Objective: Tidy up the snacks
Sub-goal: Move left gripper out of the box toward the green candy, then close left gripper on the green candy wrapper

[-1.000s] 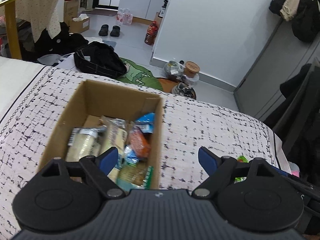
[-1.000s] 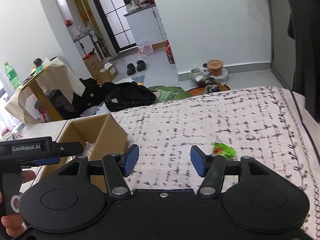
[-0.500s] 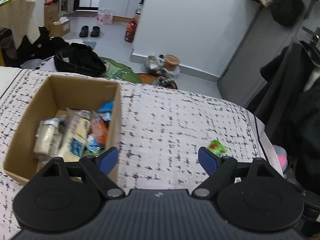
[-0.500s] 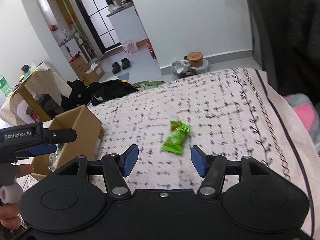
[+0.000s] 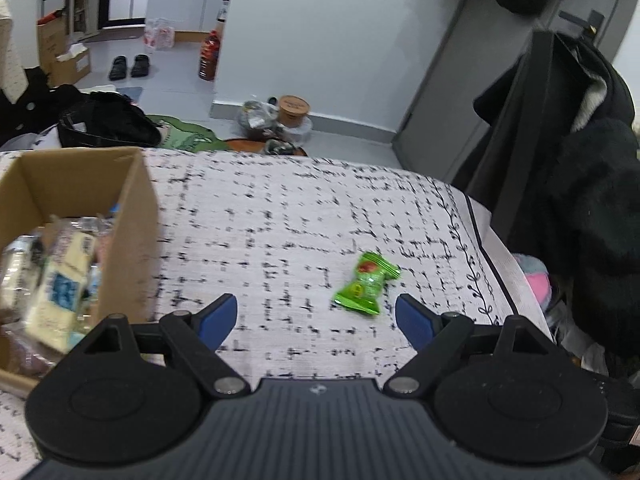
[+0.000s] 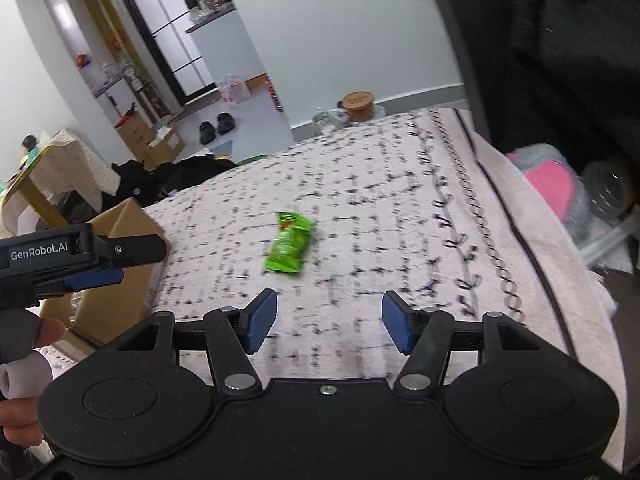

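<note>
Left gripper (image 5: 316,318) jaws wide, closing slightly, empty | swung from box (image 5: 132,216) at left toward green snack (image 5: 366,284) lower centre | right gripper (image 6: 328,322) open, empty | pickup next, I judged

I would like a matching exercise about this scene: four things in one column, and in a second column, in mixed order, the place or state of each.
Things
1. small green snack packet
2. open brown cardboard box
3. round brown tub with a lid
4. pair of black slippers

Places or states
A. on the grey floor close to the white wall's foot
B. lying alone on the patterned white cloth
C. on the floor far back, toward the doorway
D. standing on the cloth, filled with wrapped snacks

Pairs: 1-B, 2-D, 3-A, 4-C
</note>
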Action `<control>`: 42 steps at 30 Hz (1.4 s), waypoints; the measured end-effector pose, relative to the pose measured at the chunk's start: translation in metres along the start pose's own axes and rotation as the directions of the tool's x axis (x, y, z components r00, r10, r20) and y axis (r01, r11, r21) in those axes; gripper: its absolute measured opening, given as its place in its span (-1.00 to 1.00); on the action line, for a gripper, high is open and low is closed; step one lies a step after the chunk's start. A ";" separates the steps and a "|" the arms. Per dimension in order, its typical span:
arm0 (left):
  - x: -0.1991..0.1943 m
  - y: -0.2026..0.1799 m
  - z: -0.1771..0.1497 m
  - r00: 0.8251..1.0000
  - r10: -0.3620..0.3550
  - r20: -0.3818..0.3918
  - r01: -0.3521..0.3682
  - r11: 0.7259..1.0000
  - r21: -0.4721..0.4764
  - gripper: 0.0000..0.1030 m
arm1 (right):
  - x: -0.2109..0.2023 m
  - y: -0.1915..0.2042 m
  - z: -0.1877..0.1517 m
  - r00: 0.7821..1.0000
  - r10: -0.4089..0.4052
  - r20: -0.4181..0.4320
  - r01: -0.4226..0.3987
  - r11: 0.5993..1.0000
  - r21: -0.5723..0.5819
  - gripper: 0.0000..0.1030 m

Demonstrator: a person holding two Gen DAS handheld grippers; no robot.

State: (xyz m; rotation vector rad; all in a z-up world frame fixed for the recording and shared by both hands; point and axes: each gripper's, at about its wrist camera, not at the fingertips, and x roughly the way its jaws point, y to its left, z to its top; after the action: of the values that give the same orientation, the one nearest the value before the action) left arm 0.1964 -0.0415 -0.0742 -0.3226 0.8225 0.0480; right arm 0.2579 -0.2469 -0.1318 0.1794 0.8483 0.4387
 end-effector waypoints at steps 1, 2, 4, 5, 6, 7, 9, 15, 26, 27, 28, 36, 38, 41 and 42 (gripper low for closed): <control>0.005 -0.003 -0.001 1.000 -0.004 -0.005 0.004 1.000 0.008 0.64 | 0.000 -0.004 0.000 1.000 -0.008 0.001 0.008 1.000 0.007 0.13; 0.009 -0.006 -0.001 1.000 -0.008 -0.011 0.008 1.000 0.015 0.63 | 0.000 -0.008 -0.001 1.000 -0.015 0.001 0.015 1.000 0.013 0.13; 0.017 -0.011 -0.002 1.000 -0.015 -0.019 0.015 1.000 0.027 0.62 | 0.000 -0.016 -0.001 1.000 -0.028 0.002 0.028 0.999 0.025 0.13; 0.022 -0.014 -0.002 1.000 -0.018 -0.021 0.018 0.999 0.035 0.62 | 0.002 -0.020 -0.001 0.999 -0.036 0.002 0.036 0.999 0.031 0.13; 0.026 -0.016 -0.003 1.000 -0.018 -0.024 0.019 0.999 0.042 0.62 | 0.003 -0.023 -0.001 0.999 -0.041 0.002 0.041 0.999 0.036 0.13; 0.030 -0.018 -0.003 0.999 -0.020 -0.027 0.021 0.999 0.049 0.62 | 0.005 -0.026 -0.001 0.999 -0.046 0.001 0.046 0.998 0.041 0.13; 0.039 -0.023 -0.003 0.999 -0.024 -0.033 0.026 0.998 0.064 0.61 | 0.007 -0.031 0.000 0.998 -0.059 0.002 0.059 0.997 0.044 0.13; 0.066 -0.033 -0.003 0.999 -0.029 -0.042 0.033 0.993 0.114 0.59 | 0.014 -0.038 0.004 0.997 -0.076 0.007 0.076 0.996 0.042 0.13; 0.103 -0.042 -0.006 0.996 -0.043 -0.074 0.052 0.991 0.126 0.20 | 0.014 -0.046 0.007 0.994 -0.106 -0.003 0.106 0.994 0.040 0.14; 0.104 -0.042 -0.006 0.996 -0.046 -0.075 0.056 0.991 0.125 0.08 | 0.014 -0.046 0.007 0.994 -0.108 -0.002 0.108 0.993 0.041 0.15; 0.105 -0.043 -0.007 0.996 -0.047 -0.076 0.056 0.990 0.126 0.00 | 0.014 -0.046 0.007 0.994 -0.111 -0.002 0.111 0.993 0.042 0.17; 0.097 -0.035 -0.010 0.995 -0.060 -0.085 0.068 0.993 0.095 -0.74 | 0.013 -0.042 0.007 0.995 -0.103 0.017 0.102 0.993 0.056 0.36; 0.092 -0.032 -0.011 0.994 -0.062 -0.090 0.069 0.994 0.083 -0.91 | 0.013 -0.041 0.006 0.996 -0.093 0.016 0.092 0.994 0.067 0.36; 0.085 -0.029 -0.010 0.995 -0.054 -0.085 0.060 0.996 0.072 -0.94 | 0.012 -0.038 0.005 0.996 -0.084 0.019 0.083 0.995 0.061 0.36; 0.083 -0.027 -0.010 0.995 -0.054 -0.082 0.060 0.996 0.072 -0.95 | 0.012 -0.037 0.005 0.996 -0.081 0.021 0.080 0.995 0.061 0.36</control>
State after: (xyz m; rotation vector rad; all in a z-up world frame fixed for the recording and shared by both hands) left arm 0.2500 -0.0772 -0.1336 -0.2789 0.8921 -0.0487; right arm 0.2794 -0.2745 -0.1490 0.2044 0.8432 0.3355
